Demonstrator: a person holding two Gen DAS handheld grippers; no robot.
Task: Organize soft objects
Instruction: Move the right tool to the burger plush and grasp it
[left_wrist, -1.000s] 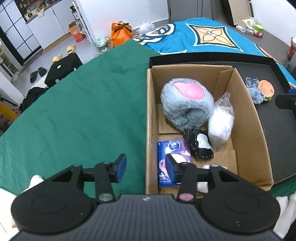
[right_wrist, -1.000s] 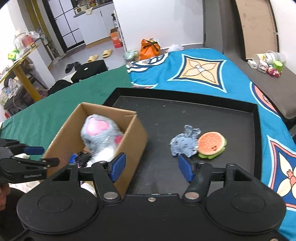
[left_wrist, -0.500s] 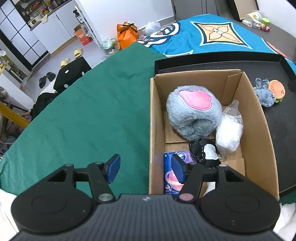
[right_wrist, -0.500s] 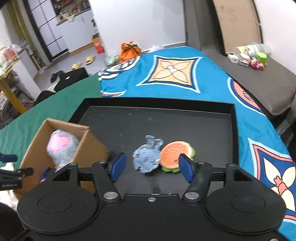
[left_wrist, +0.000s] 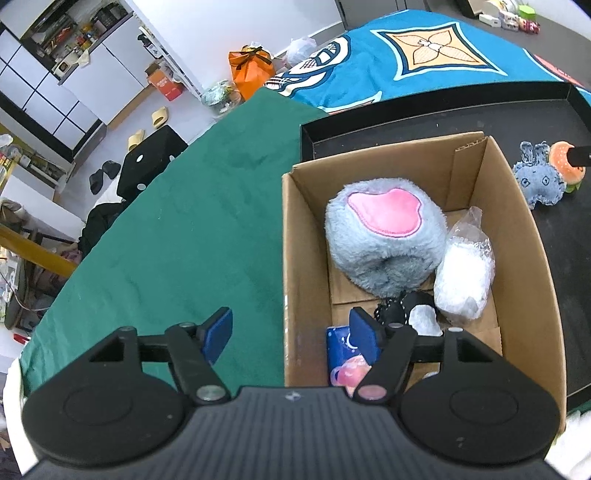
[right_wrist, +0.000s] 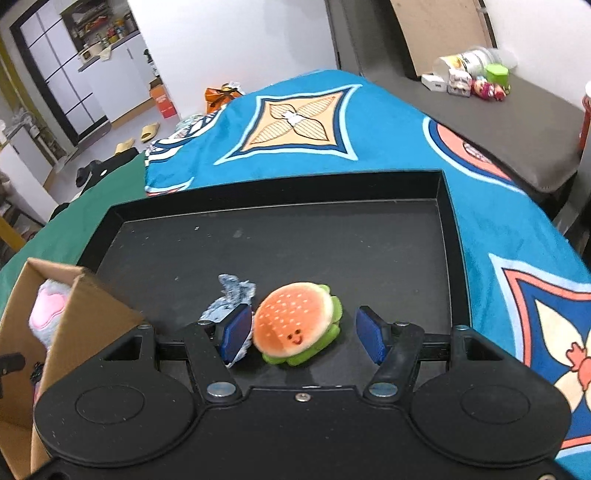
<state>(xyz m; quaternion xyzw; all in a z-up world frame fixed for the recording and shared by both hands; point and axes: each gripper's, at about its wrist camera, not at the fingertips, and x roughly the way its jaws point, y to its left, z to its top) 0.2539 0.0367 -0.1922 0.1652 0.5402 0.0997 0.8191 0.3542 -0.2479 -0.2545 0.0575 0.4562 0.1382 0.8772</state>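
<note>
The right gripper (right_wrist: 303, 334) is wide open around one burger plush (right_wrist: 297, 323), not squeezing it, on a black tray (right_wrist: 280, 240) beside one blue denim bunny (left_wrist: 539, 181). The left gripper (left_wrist: 291, 332) hangs wide open and empty over the wall of one cardboard box (left_wrist: 303, 266). The box holds one grey plush slipper (left_wrist: 384, 236) and sits on a green cloth (left_wrist: 177, 240).

No legible text, labels or numbers anywhere
</note>
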